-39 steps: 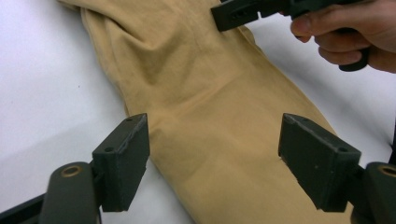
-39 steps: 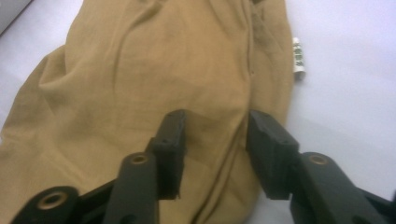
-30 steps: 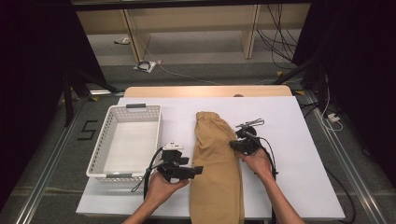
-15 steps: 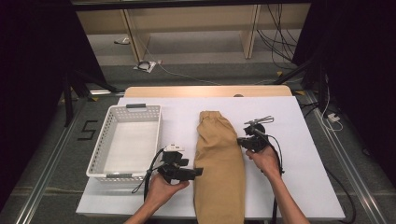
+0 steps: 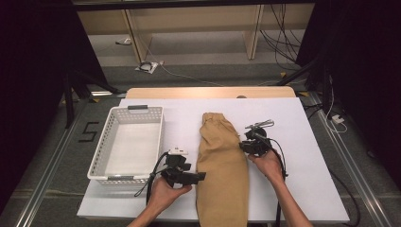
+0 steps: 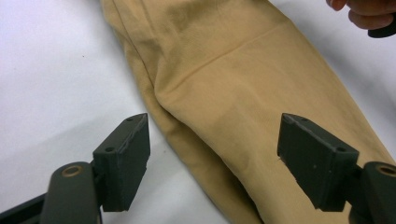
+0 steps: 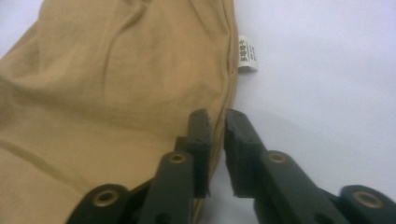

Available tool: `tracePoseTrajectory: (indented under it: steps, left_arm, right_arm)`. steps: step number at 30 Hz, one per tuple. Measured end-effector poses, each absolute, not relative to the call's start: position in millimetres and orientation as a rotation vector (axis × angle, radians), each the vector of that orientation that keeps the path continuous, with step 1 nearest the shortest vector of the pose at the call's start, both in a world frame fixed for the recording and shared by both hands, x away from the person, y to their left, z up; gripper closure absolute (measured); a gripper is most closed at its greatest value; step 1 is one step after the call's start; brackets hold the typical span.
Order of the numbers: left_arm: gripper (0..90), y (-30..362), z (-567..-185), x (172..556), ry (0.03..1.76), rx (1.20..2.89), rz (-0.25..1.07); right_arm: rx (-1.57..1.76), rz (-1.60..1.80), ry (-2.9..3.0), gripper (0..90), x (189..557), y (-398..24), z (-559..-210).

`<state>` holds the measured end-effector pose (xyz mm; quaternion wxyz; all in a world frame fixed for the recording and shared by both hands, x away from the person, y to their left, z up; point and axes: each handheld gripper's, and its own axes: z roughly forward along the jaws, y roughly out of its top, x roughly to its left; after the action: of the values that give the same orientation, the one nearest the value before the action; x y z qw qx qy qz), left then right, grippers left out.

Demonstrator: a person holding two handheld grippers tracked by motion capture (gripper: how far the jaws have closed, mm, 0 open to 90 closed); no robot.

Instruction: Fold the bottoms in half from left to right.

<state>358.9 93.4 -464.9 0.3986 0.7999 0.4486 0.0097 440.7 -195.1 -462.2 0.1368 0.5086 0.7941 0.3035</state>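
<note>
A small white label (image 7: 247,54) sticks out from the seam of the tan folded garment (image 5: 222,165); its print is too small to read. On the floor left of the garment, beyond the desk edge, a black mark shaped like a "5" (image 5: 88,132) is taped down.

The garment lies lengthwise on the white sheet covering the desk (image 5: 302,118), its narrow gathered end pointing away from the person. A strip of bare wood shows at the desk's far edge. The floor beyond the garment is grey, with light wooden shelf frames (image 5: 253,33) and loose cables (image 5: 283,42); dark curtains hang at both sides.

A white perforated basket (image 5: 126,142) stands on the desk to the left of the garment.

The left tool (image 5: 198,177) sits at the garment's left edge, jaws spread wide over the cloth and gripping nothing. The right tool (image 5: 242,145) is at the garment's right edge; its jaws have just been opening and stand a narrow gap apart with the seam between them, not pressed.
</note>
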Motion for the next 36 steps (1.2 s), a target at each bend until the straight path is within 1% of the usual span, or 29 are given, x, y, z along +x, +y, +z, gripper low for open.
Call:
tracePoseTrajectory:
  steps: [3,5,9,22,36]
  left_arm:
    - [25.6,94,-465,358,1.142,2.031,0.026]
    - [25.7,94,-465,357,1.147,2.033,0.021]
    - [25.6,93,-466,353,1.147,2.052,0.011]
    - [25.4,91,-475,343,1.172,2.079,-0.03]
    - [25.5,93,-477,335,1.181,2.096,-0.057]
  right_arm:
    - [1.431,0.919,2.285,64.8,436,-195,-456]
    - [1.402,0.941,2.272,55.6,430,-193,-451]
    - [1.343,0.979,2.283,49.0,420,-190,-444]
    - [1.319,1.045,2.286,38.7,407,-185,-434]
    - [1.288,1.061,2.297,37.7,402,-176,-431]
